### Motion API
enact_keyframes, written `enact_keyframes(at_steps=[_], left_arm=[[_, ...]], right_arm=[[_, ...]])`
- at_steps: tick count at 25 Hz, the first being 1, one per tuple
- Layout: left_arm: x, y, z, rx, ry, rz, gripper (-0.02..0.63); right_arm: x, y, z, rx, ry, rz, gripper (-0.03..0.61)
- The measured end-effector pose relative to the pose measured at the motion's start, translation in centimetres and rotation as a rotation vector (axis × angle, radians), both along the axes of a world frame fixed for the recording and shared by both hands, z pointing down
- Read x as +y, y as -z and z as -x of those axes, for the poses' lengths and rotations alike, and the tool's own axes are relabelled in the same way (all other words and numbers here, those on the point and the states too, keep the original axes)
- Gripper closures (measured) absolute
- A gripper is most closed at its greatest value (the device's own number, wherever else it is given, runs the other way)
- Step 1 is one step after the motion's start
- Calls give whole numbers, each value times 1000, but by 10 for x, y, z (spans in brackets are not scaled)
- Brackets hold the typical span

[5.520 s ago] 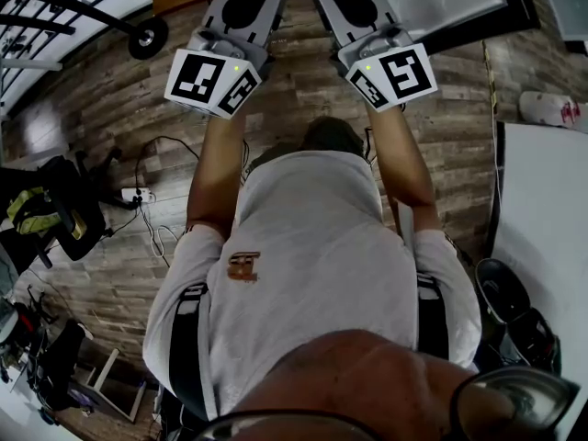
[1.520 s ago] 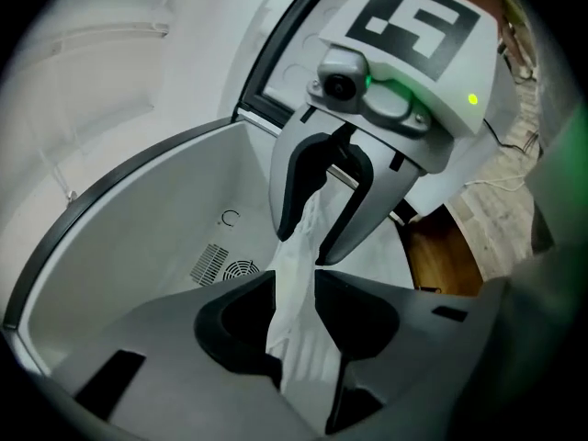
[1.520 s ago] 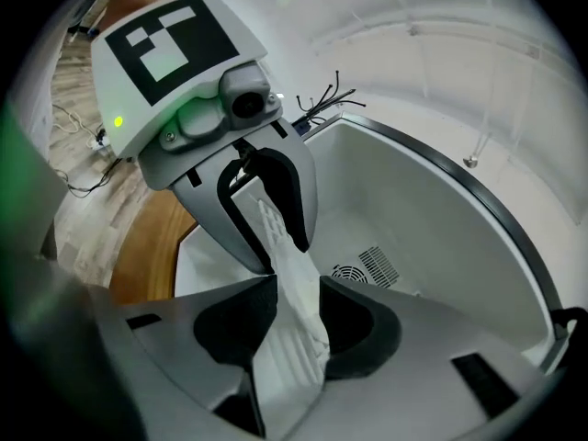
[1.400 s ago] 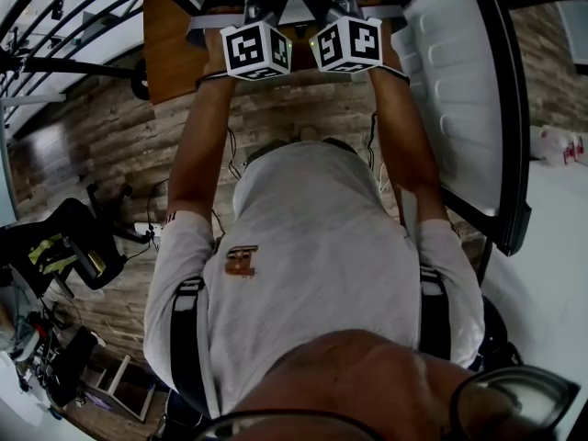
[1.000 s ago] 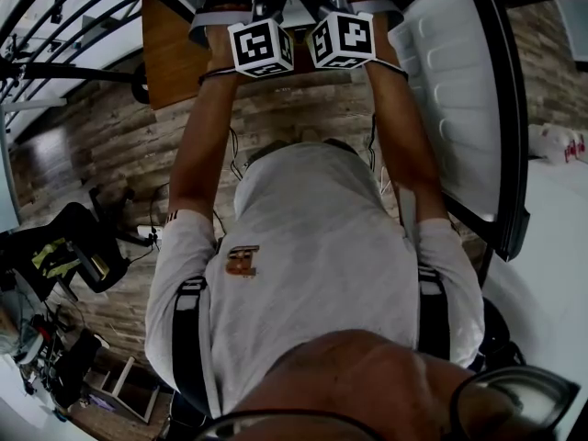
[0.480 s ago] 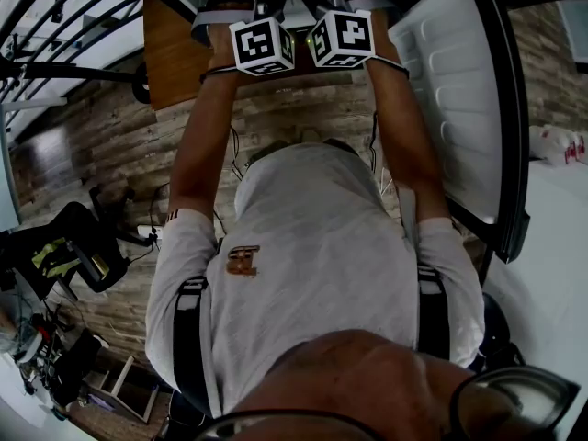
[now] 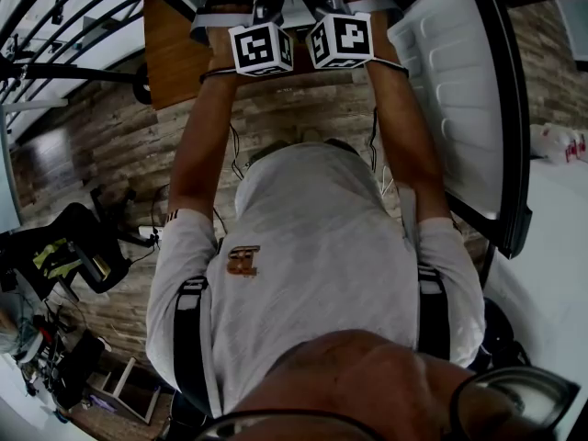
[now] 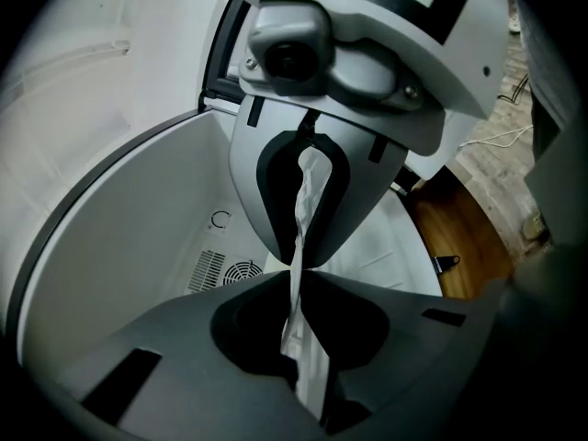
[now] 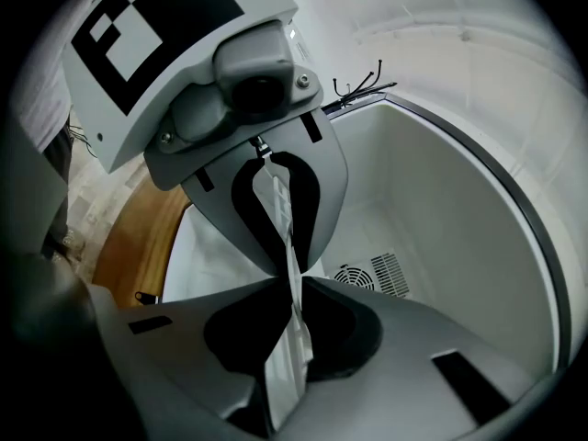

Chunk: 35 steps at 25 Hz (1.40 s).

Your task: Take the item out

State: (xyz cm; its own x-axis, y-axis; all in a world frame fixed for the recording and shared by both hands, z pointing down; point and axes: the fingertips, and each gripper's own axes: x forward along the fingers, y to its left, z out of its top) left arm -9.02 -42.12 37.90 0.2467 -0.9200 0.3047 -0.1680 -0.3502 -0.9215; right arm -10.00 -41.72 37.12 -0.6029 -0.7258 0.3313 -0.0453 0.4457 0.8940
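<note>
A thin white panel (image 8: 310, 191) stands edge-on inside a white fridge compartment (image 8: 138, 246). My left gripper (image 8: 296, 269) has its jaws closing, and the tips pinch the panel between them. The right gripper (image 9: 292, 278) is closing in the same way on the panel's (image 9: 278, 200) other edge. In the head view both arms stretch forward. The left marker cube (image 7: 261, 49) and the right marker cube (image 7: 342, 40) sit side by side at the fridge's mouth. The jaw tips are hidden there, and the panel (image 7: 296, 9) shows only as a pale strip.
The fridge door (image 7: 459, 108) hangs open on the right. A wooden board (image 7: 170, 49) lies left of the fridge, over plank flooring (image 7: 110, 154). A fan vent (image 8: 241, 273) sits low on the compartment's back wall. Black gear (image 7: 64, 246) clutters the floor at the left.
The arms went from above the floor forward into the fridge's opening. Over the last second the two marker cubes have hardly moved.
</note>
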Motion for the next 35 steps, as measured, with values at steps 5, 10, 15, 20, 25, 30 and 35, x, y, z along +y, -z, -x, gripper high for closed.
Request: enact_keyframes(at_steps=[5, 10, 15, 20, 25, 30, 35], left_arm=[[4, 7, -2, -13, -9, -38, 568], [13, 10, -1, -40, -18, -62, 568], [19, 12, -2, -63, -26, -95, 568], [29, 17, -2, -80, -31, -111, 568], [37, 19, -1, -77, -25, -120, 568], [41, 22, 0, -74, -21, -129, 568], [45, 23, 1, -60, -17, -133, 568]], right_arm=[[4, 9, -2, -19, -9, -36, 526], [11, 10, -1, -34, -17, -58, 526], [17, 13, -2, -26, -17, -91, 528], [28, 18, -2, -41, -23, -101, 528], [35, 19, -2, -52, -29, -100, 528], [40, 22, -1, -51, -29, -107, 528], [44, 24, 0, -43, -26, -117, 528]])
